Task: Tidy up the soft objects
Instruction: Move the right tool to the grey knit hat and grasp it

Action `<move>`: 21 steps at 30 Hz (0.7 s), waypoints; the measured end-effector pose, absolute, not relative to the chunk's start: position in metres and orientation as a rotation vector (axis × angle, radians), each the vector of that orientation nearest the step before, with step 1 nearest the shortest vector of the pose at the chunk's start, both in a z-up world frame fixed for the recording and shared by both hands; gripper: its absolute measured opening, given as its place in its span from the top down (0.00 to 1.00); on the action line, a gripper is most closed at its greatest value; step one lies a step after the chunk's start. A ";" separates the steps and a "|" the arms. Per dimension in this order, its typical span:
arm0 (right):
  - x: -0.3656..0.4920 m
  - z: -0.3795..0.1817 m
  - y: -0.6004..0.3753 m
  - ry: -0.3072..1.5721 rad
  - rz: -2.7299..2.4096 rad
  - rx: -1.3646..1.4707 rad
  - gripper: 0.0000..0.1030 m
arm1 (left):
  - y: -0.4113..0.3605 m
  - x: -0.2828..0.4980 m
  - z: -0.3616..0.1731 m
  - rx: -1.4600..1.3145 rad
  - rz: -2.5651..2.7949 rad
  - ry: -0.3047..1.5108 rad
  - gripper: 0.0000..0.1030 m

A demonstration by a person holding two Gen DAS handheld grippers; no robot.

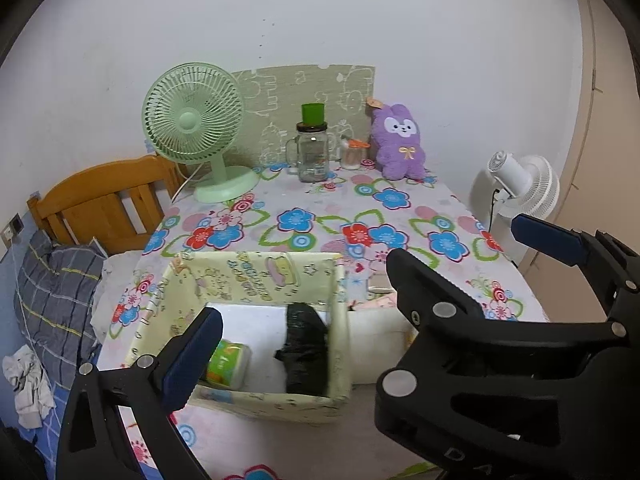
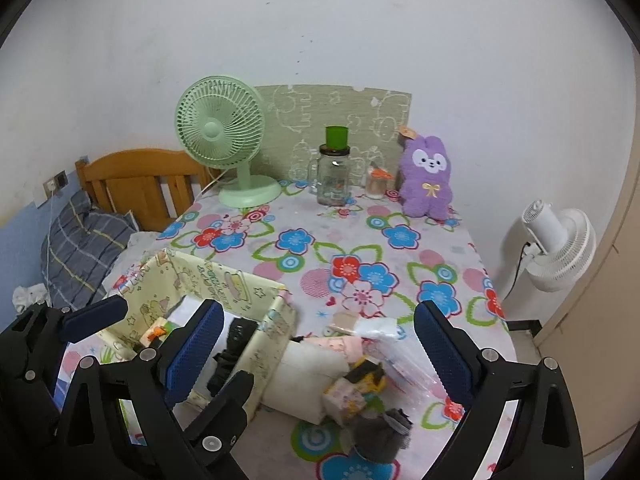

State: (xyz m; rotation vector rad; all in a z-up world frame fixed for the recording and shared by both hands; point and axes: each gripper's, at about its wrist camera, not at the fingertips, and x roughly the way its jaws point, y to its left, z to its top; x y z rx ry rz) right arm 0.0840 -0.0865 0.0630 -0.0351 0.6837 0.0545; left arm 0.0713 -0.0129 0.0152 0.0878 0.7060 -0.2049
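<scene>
A pale yellow fabric storage box (image 1: 256,276) (image 2: 224,284) stands open at the table's near left. Inside lie a black soft bundle (image 1: 306,348) (image 2: 234,344) and a green tissue pack (image 1: 228,364). To its right is a pile of soft things: a white pillow-like block (image 2: 304,376), a pink cloth (image 2: 344,346), a clear plastic bag (image 2: 392,356), a small patterned pack (image 2: 344,396) and a grey sock bundle (image 2: 380,436). A purple plush rabbit (image 1: 398,144) (image 2: 426,178) sits at the back. My left gripper (image 1: 304,332) is open over the box. My right gripper (image 2: 320,348) is open above the pile.
A green desk fan (image 1: 196,128) (image 2: 222,136), a glass jar with a green cup on top (image 1: 313,152) (image 2: 334,172) and a small jar (image 1: 352,156) stand at the back. A white floor fan (image 2: 560,248) is right of the table, a bed with wooden headboard (image 1: 100,200) left.
</scene>
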 end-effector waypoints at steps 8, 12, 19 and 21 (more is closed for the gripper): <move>0.068 0.062 -0.108 0.663 0.041 -0.045 0.05 | -0.038 0.054 0.012 0.071 -0.217 0.675 0.01; 0.062 0.058 -0.118 0.660 0.041 -0.046 0.05 | -0.049 0.050 0.008 0.074 -0.218 0.678 0.01; 0.052 0.051 -0.137 0.645 0.022 -0.019 0.05 | -0.066 0.046 0.002 0.080 -0.223 0.663 0.02; 0.048 0.048 -0.141 0.637 0.016 -0.012 0.05 | -0.071 0.045 -0.003 0.075 -0.235 0.667 0.02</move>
